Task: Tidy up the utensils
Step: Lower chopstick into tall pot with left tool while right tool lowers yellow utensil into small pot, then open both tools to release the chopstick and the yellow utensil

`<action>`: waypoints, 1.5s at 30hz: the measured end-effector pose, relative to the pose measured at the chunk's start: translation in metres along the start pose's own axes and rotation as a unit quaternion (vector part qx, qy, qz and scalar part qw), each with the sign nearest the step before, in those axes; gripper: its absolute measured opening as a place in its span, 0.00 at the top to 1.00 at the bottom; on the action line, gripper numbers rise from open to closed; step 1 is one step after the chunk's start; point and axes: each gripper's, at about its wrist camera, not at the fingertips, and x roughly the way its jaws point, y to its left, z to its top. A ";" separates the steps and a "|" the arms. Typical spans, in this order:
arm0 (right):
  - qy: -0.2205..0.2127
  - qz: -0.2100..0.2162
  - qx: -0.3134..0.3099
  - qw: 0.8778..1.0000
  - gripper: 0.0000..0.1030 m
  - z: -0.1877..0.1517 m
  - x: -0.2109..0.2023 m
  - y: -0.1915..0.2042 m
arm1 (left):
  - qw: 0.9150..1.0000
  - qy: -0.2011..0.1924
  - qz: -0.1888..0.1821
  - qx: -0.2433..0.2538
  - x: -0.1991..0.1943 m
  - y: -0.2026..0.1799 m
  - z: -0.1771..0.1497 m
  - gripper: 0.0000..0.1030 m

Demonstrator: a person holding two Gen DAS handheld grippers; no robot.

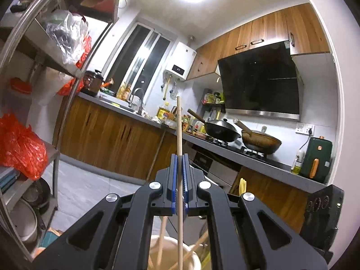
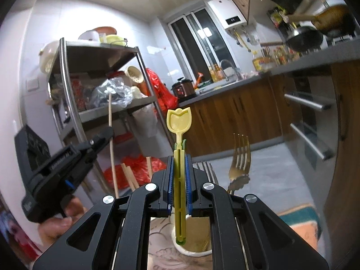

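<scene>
A kitchen sorting job mid-carry: the left hand-held gripper [image 1: 179, 157] pinches a single wooden chopstick [image 1: 179, 126] between its blue pads, the stick standing upright through the jaws so it can drop end-first into a container. Directly beneath that hand-held gripper sits a cream cup [image 1: 173, 254] already holding several more chopsticks. The right hand-held gripper [image 2: 180, 159] is pressed tight on a yellow-green plastic spoon [image 2: 179, 121], bowl end up above the jaws and handle hanging down toward a white cup [image 2: 193, 253] just below it. To the right of this hand-held gripper two metal forks [image 2: 239, 155] rise from what seems to be the same white cup, though the black linkage hides their bases. Both utensils are held vertically, apparently for easy lowering into separate holders.
</scene>
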 end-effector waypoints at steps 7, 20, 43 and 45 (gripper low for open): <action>0.023 -0.037 -0.036 0.998 0.90 -0.018 0.011 -0.004 | 0.999 0.021 0.023 0.036 0.006 0.000 -0.032 0.96; 0.069 -0.063 -0.047 0.995 0.90 -0.039 0.006 -0.007 | 0.990 0.072 0.050 0.111 -0.015 -0.014 -0.065 0.96; 0.090 -0.085 -0.066 0.990 0.75 -0.042 -0.001 -0.005 | 0.983 0.119 0.079 0.115 -0.018 -0.008 -0.059 0.92; 0.088 -0.084 -0.067 0.990 0.71 -0.042 -0.005 -0.004 | 0.983 0.117 0.081 0.115 -0.020 -0.008 -0.059 0.74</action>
